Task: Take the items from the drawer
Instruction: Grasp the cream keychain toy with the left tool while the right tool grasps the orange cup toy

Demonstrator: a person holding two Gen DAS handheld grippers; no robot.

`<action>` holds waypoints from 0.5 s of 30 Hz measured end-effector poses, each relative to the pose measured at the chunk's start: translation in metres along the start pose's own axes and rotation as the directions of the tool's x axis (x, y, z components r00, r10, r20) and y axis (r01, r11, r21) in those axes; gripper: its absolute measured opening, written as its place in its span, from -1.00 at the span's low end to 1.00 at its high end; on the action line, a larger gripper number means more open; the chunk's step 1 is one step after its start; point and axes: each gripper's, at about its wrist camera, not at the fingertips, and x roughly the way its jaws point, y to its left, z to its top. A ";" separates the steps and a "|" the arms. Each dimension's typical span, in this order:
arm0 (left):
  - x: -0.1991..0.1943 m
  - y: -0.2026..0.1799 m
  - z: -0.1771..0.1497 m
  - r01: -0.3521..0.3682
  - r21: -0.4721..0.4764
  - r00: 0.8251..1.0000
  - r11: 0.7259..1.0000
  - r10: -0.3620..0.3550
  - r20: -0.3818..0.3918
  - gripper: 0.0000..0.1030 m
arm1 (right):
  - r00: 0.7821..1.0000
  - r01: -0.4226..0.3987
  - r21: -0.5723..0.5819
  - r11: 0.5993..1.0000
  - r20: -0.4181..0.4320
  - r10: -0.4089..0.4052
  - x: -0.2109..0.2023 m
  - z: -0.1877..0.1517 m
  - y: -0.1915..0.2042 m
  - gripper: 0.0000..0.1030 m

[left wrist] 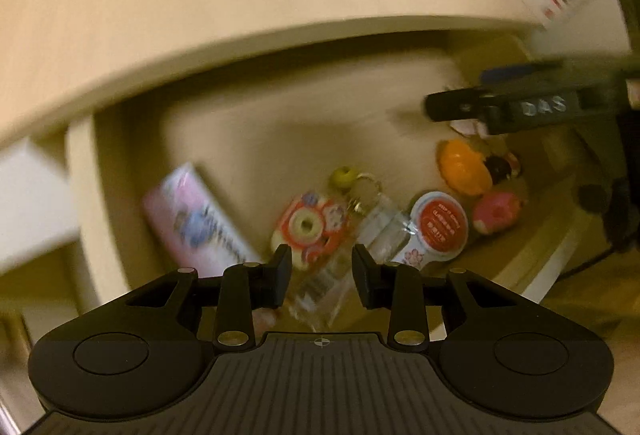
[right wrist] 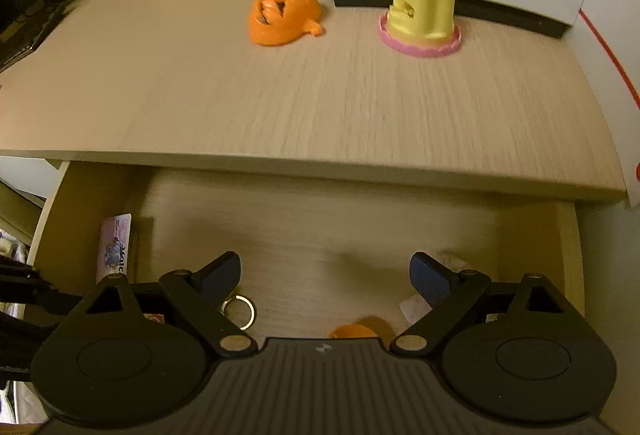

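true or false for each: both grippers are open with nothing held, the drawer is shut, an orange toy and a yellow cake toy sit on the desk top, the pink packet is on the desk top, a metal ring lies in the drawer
1. Both grippers are open with nothing held. True: the left gripper and right gripper grip nothing.
2. The drawer is shut. False: the drawer is pulled out below the desk edge.
3. An orange toy and a yellow cake toy sit on the desk top. True: the orange toy and cake toy stand apart there.
4. The pink packet is on the desk top. False: the pink packet lies in the drawer.
5. A metal ring lies in the drawer. True: the metal ring is there.
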 end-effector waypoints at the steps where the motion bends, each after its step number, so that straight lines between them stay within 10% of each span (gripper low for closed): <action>1: 0.002 -0.005 0.004 -0.023 0.051 1.000 0.998 0.023 0.001 -0.30 | 1.000 0.002 -0.005 1.000 -0.004 -0.003 0.001 0.000 0.000 0.79; 8: 0.034 -0.018 0.023 -0.087 0.249 0.990 0.965 0.112 -0.089 -0.30 | 1.000 0.007 -0.017 1.000 -0.027 -0.008 0.004 0.000 -0.001 0.79; 15: 0.048 -0.008 0.029 -0.034 0.224 0.987 0.974 0.068 -0.144 -0.22 | 0.999 0.031 -0.013 0.999 -0.017 -0.031 -0.002 0.001 -0.012 0.79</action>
